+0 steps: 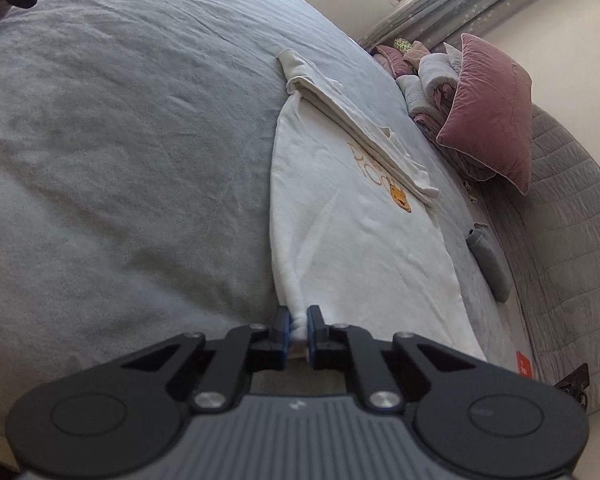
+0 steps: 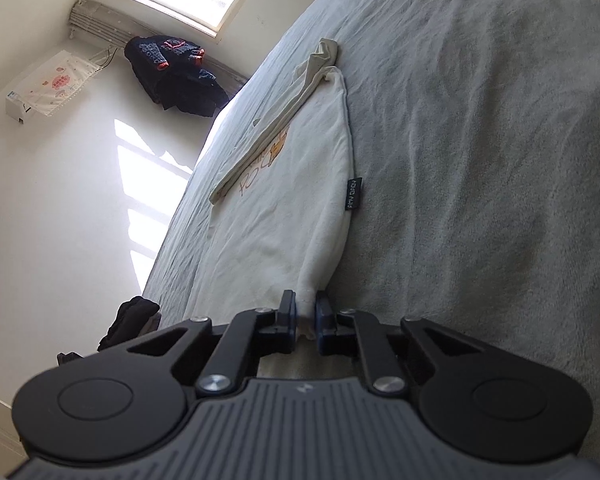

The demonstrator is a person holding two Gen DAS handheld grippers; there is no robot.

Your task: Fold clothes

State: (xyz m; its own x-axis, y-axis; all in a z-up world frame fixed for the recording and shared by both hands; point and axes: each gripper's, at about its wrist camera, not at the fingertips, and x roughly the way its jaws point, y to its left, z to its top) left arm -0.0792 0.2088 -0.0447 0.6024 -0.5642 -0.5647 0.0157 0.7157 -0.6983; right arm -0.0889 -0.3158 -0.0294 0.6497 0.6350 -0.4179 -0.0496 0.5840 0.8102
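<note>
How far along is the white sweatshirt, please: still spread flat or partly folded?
Partly folded: the white sweatshirt lies on the bed with a sleeve laid across its printed front, and both tongs pinch its near edge.

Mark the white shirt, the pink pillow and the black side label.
white shirt [image 1: 352, 248]: left wrist view, on its flat front panel.
pink pillow [image 1: 488, 108]: left wrist view, on its broad face.
black side label [image 2: 354, 193]: right wrist view, on the tag's middle.

Right gripper [image 2: 306, 316], jaws pinching the edge of a white sweatshirt [image 2: 276, 216] spread on a grey bed [image 2: 480, 160]; sleeve [image 2: 276, 128] folded across.
</note>
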